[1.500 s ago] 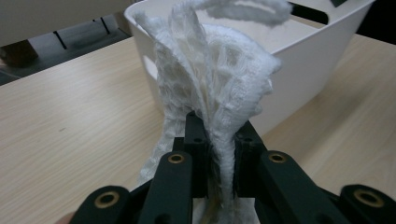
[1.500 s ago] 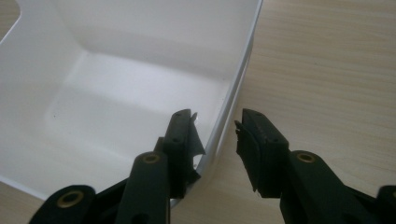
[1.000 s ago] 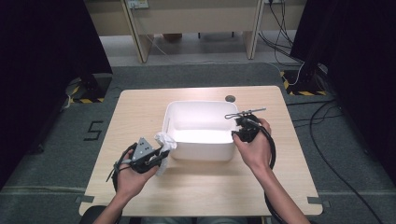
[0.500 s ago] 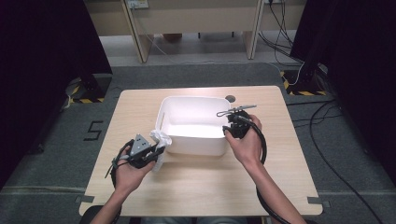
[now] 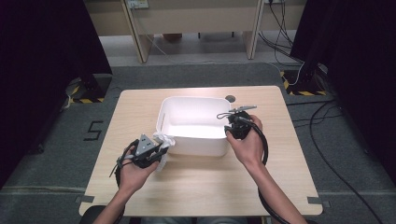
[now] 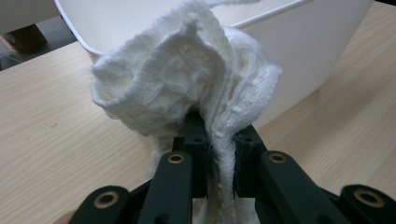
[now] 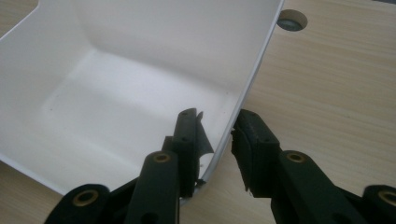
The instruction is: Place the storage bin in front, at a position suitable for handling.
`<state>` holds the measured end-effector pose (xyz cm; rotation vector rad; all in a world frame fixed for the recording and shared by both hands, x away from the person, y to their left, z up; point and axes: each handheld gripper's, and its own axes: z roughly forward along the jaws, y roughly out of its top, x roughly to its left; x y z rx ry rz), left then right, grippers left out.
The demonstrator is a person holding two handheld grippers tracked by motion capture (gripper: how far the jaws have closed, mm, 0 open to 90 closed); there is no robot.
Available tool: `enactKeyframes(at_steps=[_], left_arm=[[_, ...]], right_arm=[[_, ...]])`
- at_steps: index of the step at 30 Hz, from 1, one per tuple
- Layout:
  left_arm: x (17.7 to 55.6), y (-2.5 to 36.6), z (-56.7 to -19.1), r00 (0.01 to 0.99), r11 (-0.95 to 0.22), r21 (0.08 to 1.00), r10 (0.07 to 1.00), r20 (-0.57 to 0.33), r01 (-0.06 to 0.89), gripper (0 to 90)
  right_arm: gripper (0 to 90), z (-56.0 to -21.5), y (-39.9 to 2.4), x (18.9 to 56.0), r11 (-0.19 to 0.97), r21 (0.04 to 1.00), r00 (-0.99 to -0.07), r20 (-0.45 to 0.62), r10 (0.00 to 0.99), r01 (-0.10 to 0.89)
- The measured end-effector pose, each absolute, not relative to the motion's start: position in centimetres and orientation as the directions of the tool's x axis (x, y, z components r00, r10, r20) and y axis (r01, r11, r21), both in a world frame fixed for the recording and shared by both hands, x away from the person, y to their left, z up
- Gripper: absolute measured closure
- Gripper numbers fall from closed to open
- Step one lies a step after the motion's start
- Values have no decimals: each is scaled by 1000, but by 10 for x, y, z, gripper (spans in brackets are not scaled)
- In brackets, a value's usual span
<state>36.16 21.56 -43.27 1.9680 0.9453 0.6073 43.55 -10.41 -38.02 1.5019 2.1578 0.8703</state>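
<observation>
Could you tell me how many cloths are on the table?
1: a white cloth clamped in the left gripper, beside the tub's near-left corner. None shows inside the tub.

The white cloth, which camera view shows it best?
The left gripper view: the white cloth is close up, bunched and pinched between the left tool's jaws, with the white tub behind it. In the high view the cloth is a small pale patch at the tub's near left corner.
</observation>
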Motion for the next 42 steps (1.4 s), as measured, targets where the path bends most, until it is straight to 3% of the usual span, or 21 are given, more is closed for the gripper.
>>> enactKeyframes(at_steps=[42], left_arm=[[376, 209, -451, 599, -385, 816, 798, 60, 431, 793]], right_arm=[[704, -380, -106, 438, 245, 667, -376, 57, 925, 703]])
